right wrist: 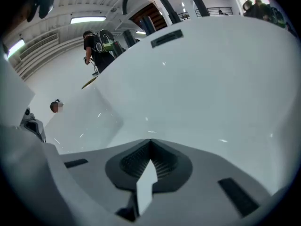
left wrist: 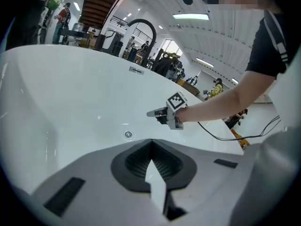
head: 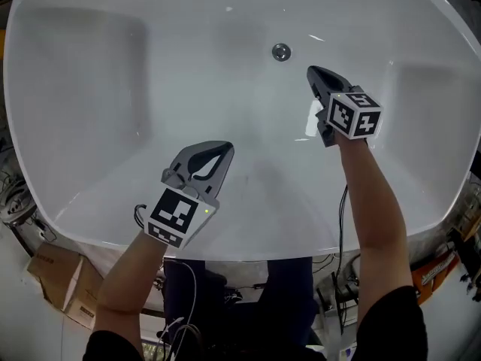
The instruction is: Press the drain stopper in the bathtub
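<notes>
Right gripper (head: 315, 74): arm reaching far into the tub (head: 90, 89), tips near the stopper (head: 281, 51) but apart from it; fingers pressed together, empty.
Left gripper (head: 226, 149): hangs over the near slope; fingers together, empty.
Hard to tell: whether the stopper is up or down.

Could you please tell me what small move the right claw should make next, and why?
Probably ease the right claw forward and to its left, down onto the drain stopper. Its jaws are shut, with the tip close to the stopper but apart from it, while the left claw hangs farther back.
</notes>
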{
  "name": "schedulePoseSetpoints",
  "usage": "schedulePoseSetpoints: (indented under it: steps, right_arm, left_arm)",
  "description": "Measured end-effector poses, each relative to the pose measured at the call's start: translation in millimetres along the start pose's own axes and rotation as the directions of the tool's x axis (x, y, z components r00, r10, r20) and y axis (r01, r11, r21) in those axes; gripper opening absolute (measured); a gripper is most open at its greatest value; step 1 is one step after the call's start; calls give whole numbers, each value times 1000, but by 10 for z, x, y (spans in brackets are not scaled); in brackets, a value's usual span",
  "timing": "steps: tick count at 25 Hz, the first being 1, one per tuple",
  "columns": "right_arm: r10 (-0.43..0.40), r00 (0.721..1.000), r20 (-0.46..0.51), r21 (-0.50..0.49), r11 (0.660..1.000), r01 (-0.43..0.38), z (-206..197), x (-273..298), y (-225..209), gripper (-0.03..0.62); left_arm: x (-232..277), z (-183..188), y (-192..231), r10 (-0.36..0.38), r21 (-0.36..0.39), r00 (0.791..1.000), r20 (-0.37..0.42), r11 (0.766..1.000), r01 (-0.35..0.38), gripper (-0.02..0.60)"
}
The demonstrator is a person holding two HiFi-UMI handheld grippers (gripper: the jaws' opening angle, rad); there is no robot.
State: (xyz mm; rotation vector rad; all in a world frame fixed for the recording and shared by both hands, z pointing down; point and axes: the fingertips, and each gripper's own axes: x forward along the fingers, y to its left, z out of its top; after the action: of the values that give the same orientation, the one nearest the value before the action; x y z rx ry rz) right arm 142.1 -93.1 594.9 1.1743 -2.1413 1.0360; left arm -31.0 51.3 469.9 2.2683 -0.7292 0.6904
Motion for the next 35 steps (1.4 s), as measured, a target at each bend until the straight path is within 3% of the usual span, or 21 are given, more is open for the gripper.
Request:
schedulePoseSetpoints:
  steps: [5, 11, 17, 26, 35]
  right_arm:
    - [-39, 999, -35, 12, 999, 40, -216, 508, -318, 15]
    - [-63, 993, -101, -17, 998, 61, -536, 1074, -597, 15]
    - [-134, 982, -135, 9, 991, 136, -744, 1521, -945, 15]
    - [-151, 977, -150, 10, 988, 155, -925, 1943, -1140, 15]
    - [-154, 970, -190, 25, 986, 162, -964, 2126, -1182, 17]
  left_arm:
    - [172, -220, 154, -17, 13, 1000, -25, 1000, 17, 3]
    - [301, -489, 218, -51, 86, 995, -86, 995, 58, 3]
    - [398, -664, 288, -75, 166, 993, -96, 982, 90, 3]
    - [502, -790, 235, -119, 124, 989, -90, 984, 130, 3]
    - [462, -611, 385, -129, 55, 990, -50, 990, 132, 3]
